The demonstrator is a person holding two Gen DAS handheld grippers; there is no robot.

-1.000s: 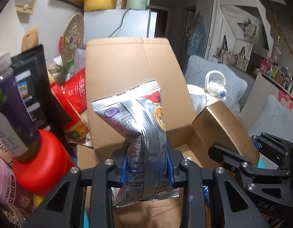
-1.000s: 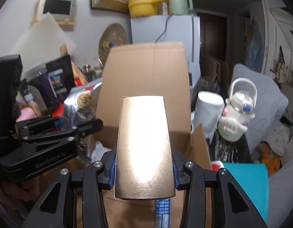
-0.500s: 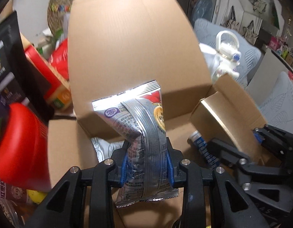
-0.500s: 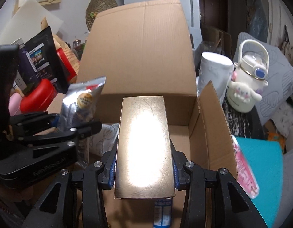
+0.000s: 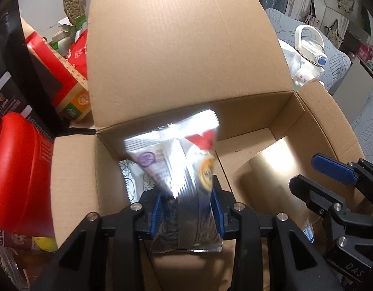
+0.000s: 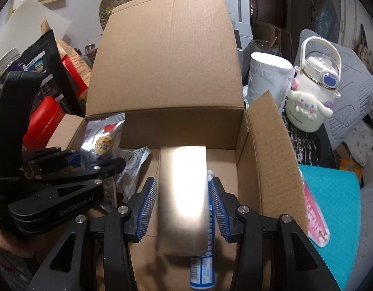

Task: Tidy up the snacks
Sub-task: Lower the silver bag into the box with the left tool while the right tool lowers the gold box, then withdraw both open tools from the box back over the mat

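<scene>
Over the cardboard box [image 6: 264,145], both grippers have just been opening: left gripper [image 5: 186,208] loosens around the silver pouch [image 5: 176,160], right gripper [image 6: 182,203] stands clear of the gold box [image 6: 182,194]; each should spread fully before lifting.

The open brown corrugated-cardboard box [image 6: 162,55] looks matt and ribbed. The crinkled silver foil snack pouch [image 5: 176,169] gleams, the gold rectangular carton [image 6: 182,194] has a brushed metallic sheen (glare-washed), and the white cartoon-dog plastic kettle [image 6: 312,92] is glossy.
</scene>
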